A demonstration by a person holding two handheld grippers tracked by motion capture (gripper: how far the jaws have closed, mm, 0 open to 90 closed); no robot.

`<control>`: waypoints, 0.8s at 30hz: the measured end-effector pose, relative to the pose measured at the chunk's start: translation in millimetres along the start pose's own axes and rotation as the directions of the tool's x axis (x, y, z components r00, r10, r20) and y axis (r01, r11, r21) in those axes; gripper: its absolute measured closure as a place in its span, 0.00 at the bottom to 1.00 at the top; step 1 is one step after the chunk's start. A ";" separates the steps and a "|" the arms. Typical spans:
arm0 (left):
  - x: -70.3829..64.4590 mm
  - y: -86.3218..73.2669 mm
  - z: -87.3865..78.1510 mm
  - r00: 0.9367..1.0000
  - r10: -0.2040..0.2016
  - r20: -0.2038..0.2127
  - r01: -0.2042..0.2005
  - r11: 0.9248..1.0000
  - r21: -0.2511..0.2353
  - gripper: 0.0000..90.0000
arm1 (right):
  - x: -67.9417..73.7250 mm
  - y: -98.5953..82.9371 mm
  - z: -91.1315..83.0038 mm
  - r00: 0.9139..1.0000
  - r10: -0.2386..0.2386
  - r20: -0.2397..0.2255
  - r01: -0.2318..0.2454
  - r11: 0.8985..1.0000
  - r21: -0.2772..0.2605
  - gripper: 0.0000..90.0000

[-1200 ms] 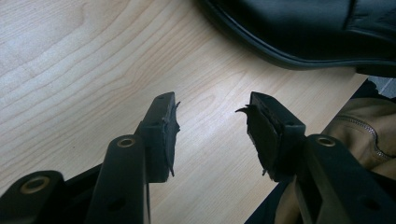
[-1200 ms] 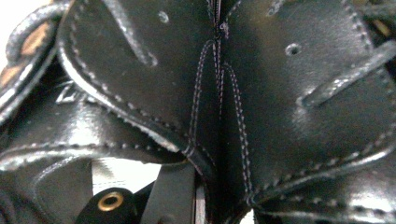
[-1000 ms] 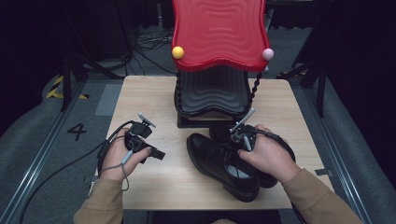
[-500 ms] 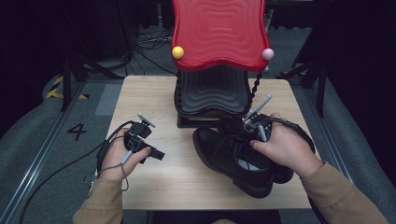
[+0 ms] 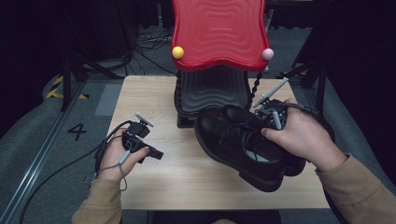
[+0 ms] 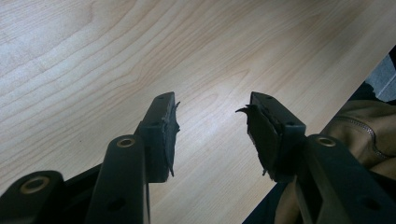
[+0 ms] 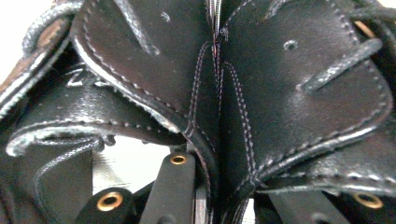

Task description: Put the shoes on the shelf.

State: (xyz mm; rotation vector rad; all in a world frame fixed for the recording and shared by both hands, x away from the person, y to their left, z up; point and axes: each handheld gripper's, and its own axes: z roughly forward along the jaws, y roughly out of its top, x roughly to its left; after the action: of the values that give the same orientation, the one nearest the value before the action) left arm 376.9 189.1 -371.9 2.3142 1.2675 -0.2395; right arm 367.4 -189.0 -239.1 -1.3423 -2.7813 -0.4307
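From my remote station, the one mark I can read is a black numeral "4" on the grey floor left of the bench

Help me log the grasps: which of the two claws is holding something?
The right claw, clamped on the pair of black shoes at their inner sides. The left claw sits open over bare table, well left of the shoes.

Light wooden table, black wavy stand at its back, black shoes front right
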 end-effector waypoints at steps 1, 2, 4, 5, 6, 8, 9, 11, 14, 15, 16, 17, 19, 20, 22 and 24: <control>0.0 0.0 0.0 1.000 0.000 0.000 0.000 1.000 0.000 0.59 | 0.3 0.5 -2.9 1.000 0.005 0.001 -0.005 1.000 0.000 0.91; 0.3 -0.4 -0.1 1.000 -0.007 0.001 0.007 1.000 -0.005 0.59 | -0.3 1.4 -7.4 1.000 -0.002 0.002 0.002 1.000 -0.006 0.91; 2.8 -1.2 -0.8 1.000 -0.010 0.000 0.010 1.000 -0.009 0.59 | -0.5 2.7 -14.3 1.000 0.001 0.003 -0.001 1.000 -0.009 0.91; 2.8 -1.2 -0.8 1.000 -0.010 0.000 0.010 1.000 -0.009 0.59 | -0.5 2.7 -14.3 1.000 0.001 0.003 -0.001 1.000 -0.009 0.91; 4.2 -1.8 -0.7 1.000 -0.020 -0.002 0.020 1.000 -0.011 0.59 | -0.9 3.4 -18.2 1.000 0.003 0.001 -0.003 1.000 -0.012 0.91; 8.6 -3.5 -0.7 0.998 -0.055 -0.022 0.055 0.998 -0.012 0.59 | -2.6 5.5 -28.9 1.000 0.004 -0.009 -0.004 1.000 -0.024 0.91; 10.7 -4.2 -1.1 0.997 -0.072 -0.041 0.071 0.997 -0.014 0.59 | -2.8 6.4 -32.8 1.000 0.007 -0.012 -0.007 1.000 -0.028 0.91; 13.9 -6.5 -2.1 0.994 -0.098 -0.053 0.096 0.995 -0.027 0.59 | -3.5 8.3 -42.1 1.000 0.006 -0.018 -0.007 0.999 -0.038 0.91; 16.0 -10.3 -2.6 0.994 -0.101 -0.048 0.100 0.995 -0.030 0.59 | -6.4 11.3 -54.9 0.999 0.009 -0.036 -0.011 0.999 -0.049 0.91; 16.6 -11.8 -2.7 0.993 -0.104 -0.048 0.103 0.994 -0.029 0.59 | -7.0 12.4 -59.3 0.999 0.011 -0.040 -0.013 0.998 -0.054 0.91; 17.6 -13.6 -3.0 0.993 -0.104 -0.046 0.103 0.994 -0.027 0.59 | -6.9 13.5 -63.4 0.999 0.009 -0.038 -0.011 0.998 -0.056 0.91; 18.5 -15.1 -3.3 0.993 -0.106 -0.048 0.105 0.994 -0.027 0.59 | -5.9 14.6 -68.4 0.999 0.006 -0.032 -0.008 0.998 -0.056 0.91; 19.4 -17.8 -4.1 0.991 -0.124 -0.051 0.122 0.992 -0.029 0.59 | -4.3 15.5 -75.0 1.000 -0.004 -0.022 0.003 0.998 -0.055 0.91; 20.1 -19.4 -4.5 0.991 -0.126 -0.053 0.125 0.992 -0.027 0.58 | -4.2 15.6 -77.7 1.000 -0.004 -0.023 0.003 0.999 -0.053 0.91; 20.9 -21.5 -5.1 0.990 -0.131 -0.051 0.130 0.991 -0.029 0.58 | -4.7 16.1 -83.7 0.999 -0.003 -0.032 0.001 0.998 -0.058 0.91; 21.3 -24.2 -6.2 0.989 -0.140 -0.053 0.139 0.990 -0.031 0.58 | -5.6 16.6 -89.8 0.999 -0.002 -0.043 -0.001 0.998 -0.063 0.91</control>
State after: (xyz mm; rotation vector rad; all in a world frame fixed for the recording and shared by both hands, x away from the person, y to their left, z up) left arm 368.1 218.9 -382.5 2.2255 1.4532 -0.2047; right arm 374.9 -206.5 -149.6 -1.3277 -2.7556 -0.5450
